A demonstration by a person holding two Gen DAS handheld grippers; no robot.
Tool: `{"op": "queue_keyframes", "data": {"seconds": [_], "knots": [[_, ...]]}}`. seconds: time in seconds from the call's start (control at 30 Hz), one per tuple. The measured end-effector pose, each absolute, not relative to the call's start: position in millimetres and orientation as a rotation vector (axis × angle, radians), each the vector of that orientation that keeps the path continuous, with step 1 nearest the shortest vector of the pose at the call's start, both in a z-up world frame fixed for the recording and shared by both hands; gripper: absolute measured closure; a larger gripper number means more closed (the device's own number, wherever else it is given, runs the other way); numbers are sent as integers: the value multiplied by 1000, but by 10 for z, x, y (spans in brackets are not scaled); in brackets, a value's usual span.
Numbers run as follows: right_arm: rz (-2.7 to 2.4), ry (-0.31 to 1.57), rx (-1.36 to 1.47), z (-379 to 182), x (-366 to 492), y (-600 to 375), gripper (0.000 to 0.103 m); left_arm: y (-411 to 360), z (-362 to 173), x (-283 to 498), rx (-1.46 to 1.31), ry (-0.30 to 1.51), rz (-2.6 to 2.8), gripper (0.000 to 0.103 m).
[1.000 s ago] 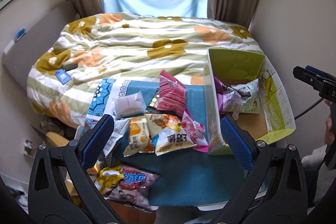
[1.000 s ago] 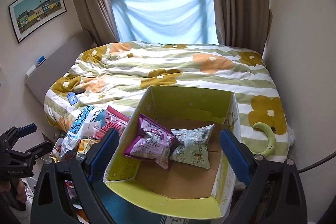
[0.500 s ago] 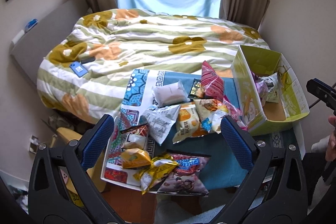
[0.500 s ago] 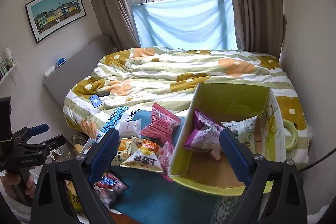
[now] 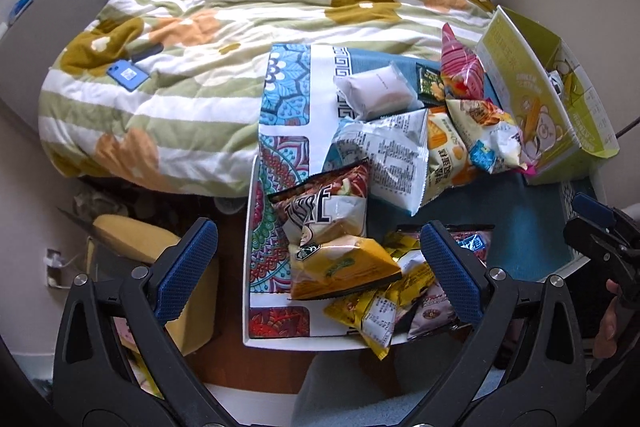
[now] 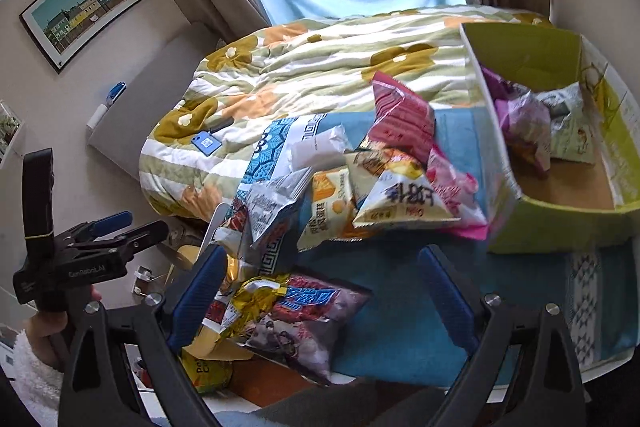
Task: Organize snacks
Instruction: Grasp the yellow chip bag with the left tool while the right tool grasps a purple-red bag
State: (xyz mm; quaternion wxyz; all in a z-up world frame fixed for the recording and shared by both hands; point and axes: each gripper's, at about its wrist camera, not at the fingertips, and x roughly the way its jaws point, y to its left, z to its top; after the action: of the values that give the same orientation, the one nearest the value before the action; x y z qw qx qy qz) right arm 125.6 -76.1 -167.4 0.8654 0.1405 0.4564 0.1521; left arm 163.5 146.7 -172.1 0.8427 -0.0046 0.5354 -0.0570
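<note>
Several snack bags lie heaped on the patterned mat (image 5: 280,131) in the left wrist view. The left gripper (image 5: 318,267) stands wide with nothing gripped, a yellow chip bag (image 5: 340,267) and a red-and-white bag (image 5: 324,203) showing between its blue pads. The yellow-green box (image 5: 532,107) sits at two o'clock, and the right gripper (image 5: 596,227) enters at four o'clock.

In the right wrist view, that gripper (image 6: 320,299) also stands wide and empty over a purple snack bag (image 6: 296,319). At two o'clock the box (image 6: 560,223) holds a purple bag (image 6: 520,119) and a pale one (image 6: 572,131). The left gripper (image 6: 116,231) shows at nine o'clock.
</note>
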Motion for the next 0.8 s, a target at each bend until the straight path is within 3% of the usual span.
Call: {"op": "queue_keyframes", "data": {"seconds": [0.5,0.8], "knots": [[239,1168,325,-2475,1174,-265,8,1580,-2683,1999,-117,1299,-250,3],[286,1236,331,-2761,1230,-182,8,1526,-2855,1992,-164,1331,-308,29]]}}
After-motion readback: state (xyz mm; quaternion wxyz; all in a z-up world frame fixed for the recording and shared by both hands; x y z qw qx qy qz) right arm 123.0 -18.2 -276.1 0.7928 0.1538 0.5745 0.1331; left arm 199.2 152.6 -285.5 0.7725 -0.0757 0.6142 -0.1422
